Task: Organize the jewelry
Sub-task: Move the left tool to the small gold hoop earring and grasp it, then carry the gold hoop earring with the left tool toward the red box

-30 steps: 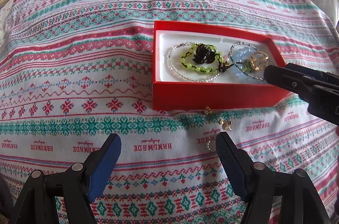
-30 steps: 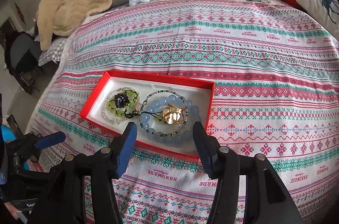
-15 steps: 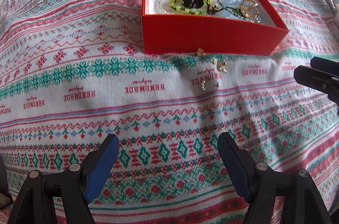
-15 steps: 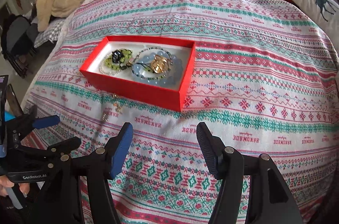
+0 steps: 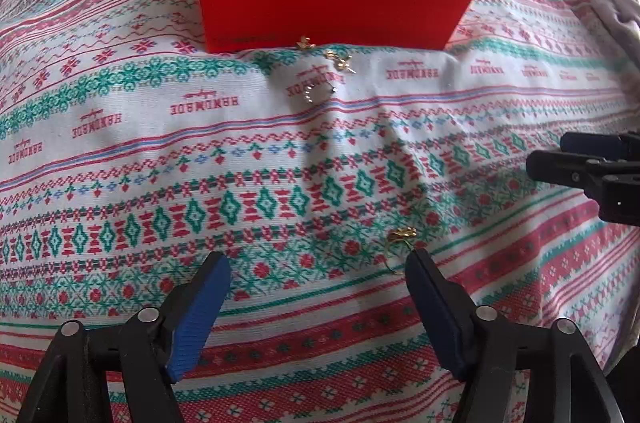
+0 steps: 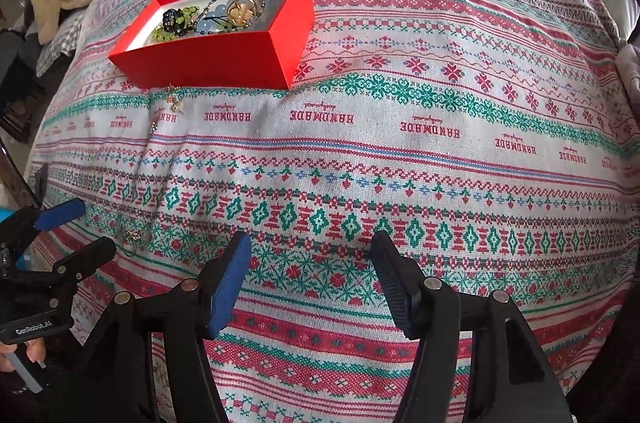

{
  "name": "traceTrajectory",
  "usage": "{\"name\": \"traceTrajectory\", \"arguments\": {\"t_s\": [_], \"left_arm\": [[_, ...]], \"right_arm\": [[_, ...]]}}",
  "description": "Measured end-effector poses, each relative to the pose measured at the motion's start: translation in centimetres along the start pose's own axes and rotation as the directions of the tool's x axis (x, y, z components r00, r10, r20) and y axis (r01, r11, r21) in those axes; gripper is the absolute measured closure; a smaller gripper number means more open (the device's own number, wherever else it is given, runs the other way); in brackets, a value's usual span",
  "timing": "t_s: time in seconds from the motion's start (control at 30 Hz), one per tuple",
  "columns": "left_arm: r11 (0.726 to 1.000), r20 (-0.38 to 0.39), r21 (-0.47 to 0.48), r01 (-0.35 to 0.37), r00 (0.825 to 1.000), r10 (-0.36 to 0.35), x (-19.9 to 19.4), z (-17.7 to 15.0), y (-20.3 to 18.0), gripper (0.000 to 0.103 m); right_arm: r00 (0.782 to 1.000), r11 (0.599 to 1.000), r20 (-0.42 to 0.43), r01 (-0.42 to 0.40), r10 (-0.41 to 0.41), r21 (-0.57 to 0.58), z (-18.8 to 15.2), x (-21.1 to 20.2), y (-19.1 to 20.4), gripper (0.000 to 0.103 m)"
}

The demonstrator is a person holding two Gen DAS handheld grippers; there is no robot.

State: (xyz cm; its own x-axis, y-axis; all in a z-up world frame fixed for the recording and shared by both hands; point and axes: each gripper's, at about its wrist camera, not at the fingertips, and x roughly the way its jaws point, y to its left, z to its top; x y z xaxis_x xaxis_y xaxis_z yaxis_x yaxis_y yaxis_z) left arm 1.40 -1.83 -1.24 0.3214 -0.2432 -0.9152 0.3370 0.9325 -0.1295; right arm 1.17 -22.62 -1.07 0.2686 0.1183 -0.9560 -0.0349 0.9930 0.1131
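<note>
Left wrist view, tool: we see the left tool (image 5: 318,277) spread wide and holding nothing, low over the bed cover (image 5: 120,111).
Left wrist view, nearest piece: a small gold ring (image 5: 400,243) lies on the cover just beside the tip of one finger (image 5: 434,297).
Left wrist view, other loose pieces: a gold charm (image 5: 305,43) touches the front wall of the red box (image 5: 332,13); a second gold charm (image 5: 341,60) and a silver ring (image 5: 316,91) lie near it.
Left wrist view, handling: we judge the ring light, hard and smooth, so it may slip or sink into the soft cloth; best to pinch across its band.
Right wrist view, tool: the right tool (image 6: 312,271) is also wide and holds nothing, well apart from the box.
Right wrist view, box content: bead bracelets (image 6: 188,19), green, black and pale blue, and a gold piece (image 6: 240,11) lie together inside.
Right wrist view, materials: the box looks like stiff cardboard with a white inside; the cover is woven, patterned and slightly wrinkled.
</note>
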Motion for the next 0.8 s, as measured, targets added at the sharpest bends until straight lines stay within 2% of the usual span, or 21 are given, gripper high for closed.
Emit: {"name": "traceTrajectory", "arguments": {"t_s": [0.2,0.47,0.53,0.6,0.8], "left_arm": [[0.997,0.001,0.073,0.000,1.000,0.000,0.6,0.0,-2.1,0.055],[0.992,-0.006,0.124,0.013,1.000,-0.013,1.1,0.2,-4.0,0.071],[0.991,-0.007,0.134,0.006,1.000,-0.005,1.4,0.5,-4.5,0.077],[0.990,-0.009,0.139,-0.004,1.000,0.005,1.7,0.7,-4.8,0.090],[0.991,0.004,0.132,-0.010,1.000,0.009,1.3,1.4,-4.7,0.092]], "right_arm": [[1.000,1.000,0.003,-0.003,0.003,-0.020,-0.6,-0.7,-0.1,0.038],[1.000,0.999,-0.003,0.001,-0.001,-0.044,-0.7,-0.6,0.2,0.038],[1.000,0.999,-0.004,0.000,0.000,-0.044,-0.4,-0.3,0.6,0.038],[1.000,0.999,-0.004,0.000,0.000,-0.044,-0.4,-0.3,0.6,0.038],[1.000,0.999,-0.001,-0.001,0.001,-0.040,-0.1,0.0,1.0,0.038]]}}
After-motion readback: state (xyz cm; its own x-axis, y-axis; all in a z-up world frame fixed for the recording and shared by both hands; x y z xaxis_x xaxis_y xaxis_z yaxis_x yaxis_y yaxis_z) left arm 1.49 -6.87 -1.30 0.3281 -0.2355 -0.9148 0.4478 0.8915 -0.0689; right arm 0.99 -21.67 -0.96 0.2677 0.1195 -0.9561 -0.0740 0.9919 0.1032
